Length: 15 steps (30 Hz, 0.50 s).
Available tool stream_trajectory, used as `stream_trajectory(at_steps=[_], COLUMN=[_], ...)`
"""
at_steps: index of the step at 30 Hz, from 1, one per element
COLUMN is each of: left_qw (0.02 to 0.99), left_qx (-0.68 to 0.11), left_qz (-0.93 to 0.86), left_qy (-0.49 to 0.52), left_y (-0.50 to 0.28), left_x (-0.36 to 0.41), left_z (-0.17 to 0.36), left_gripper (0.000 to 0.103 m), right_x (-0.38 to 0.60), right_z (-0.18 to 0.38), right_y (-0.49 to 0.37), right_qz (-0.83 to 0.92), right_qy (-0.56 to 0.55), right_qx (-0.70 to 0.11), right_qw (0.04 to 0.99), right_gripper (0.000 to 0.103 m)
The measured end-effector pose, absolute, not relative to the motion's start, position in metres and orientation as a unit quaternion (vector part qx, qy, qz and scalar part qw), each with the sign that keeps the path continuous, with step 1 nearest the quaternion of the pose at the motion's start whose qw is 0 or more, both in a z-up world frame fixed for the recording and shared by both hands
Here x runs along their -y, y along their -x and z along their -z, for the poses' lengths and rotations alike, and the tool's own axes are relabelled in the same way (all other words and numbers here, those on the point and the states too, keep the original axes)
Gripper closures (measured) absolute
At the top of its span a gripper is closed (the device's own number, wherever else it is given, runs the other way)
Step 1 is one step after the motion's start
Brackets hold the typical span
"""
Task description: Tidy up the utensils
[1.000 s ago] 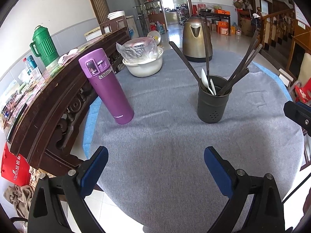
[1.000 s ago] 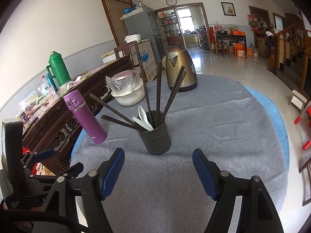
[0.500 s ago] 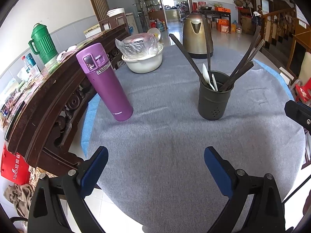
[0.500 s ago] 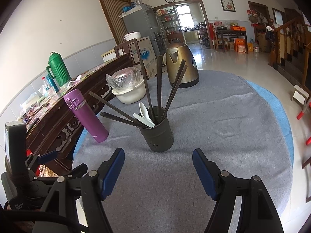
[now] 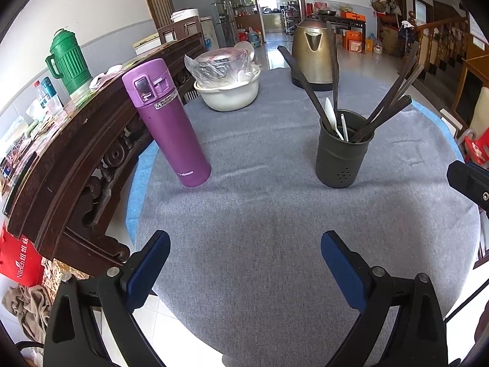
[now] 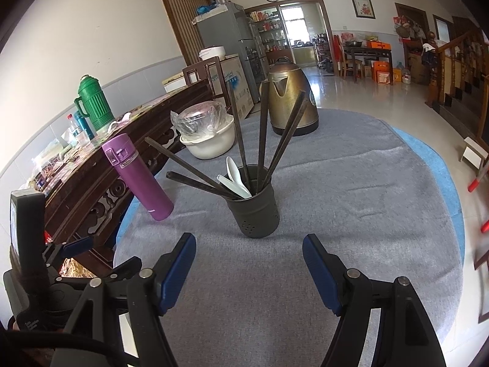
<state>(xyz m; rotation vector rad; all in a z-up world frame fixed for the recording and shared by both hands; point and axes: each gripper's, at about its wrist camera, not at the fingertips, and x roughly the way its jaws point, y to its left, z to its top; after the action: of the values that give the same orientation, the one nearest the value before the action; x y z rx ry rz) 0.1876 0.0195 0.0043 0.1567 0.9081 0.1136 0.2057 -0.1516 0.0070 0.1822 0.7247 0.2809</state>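
While both grippers hang wide open and empty, the utensil holder (image 6: 253, 206) stands straight ahead of the right gripper (image 6: 249, 255) (nearer than the left gripper (image 5: 245, 252)), its chopsticks (image 6: 262, 140) fanning upward

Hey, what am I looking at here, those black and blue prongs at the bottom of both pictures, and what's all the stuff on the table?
Those prongs are the fingers of two hand-held grippers; a person carries one in each hand. Each picture comes from a wide-angle camera on one gripper, looking forward along its fingers. The left gripper and right gripper are both open and hold nothing. On the grey tablecloth stand a dark utensil holder with long dark utensils and white spoons in it, a purple flask, a white basin and a brass-coloured kettle. In the right camera's picture, the left gripper shows at the lower left.
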Motion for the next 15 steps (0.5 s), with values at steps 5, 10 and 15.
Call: stream_trajectory(at_steps=[5,10,15], left_qw=[0.895,0.895,0.897], left_qx=[-0.438,-0.438,-0.436], left_qz=[-0.055,-0.055,-0.054], left_qy=[-0.07,-0.064,-0.056], left_y=[-0.187,-0.185,-0.183], left_x=[-0.023,-0.028,-0.033], left_z=[-0.004,-0.002,-0.002], left_gripper=[0.004,0.004,0.004], right_x=[0.147,0.14,0.132], right_z=[-0.008,-0.009,-0.012], right_y=[-0.205,-0.203,-0.201], right_qz=[-0.137,-0.139,-0.14], right_qy=[-0.085,-0.079,-0.07], right_qx=[-0.354,-0.353,-0.351], right_qw=[0.921,0.922,0.923], right_gripper=[0.027,0.027,0.027])
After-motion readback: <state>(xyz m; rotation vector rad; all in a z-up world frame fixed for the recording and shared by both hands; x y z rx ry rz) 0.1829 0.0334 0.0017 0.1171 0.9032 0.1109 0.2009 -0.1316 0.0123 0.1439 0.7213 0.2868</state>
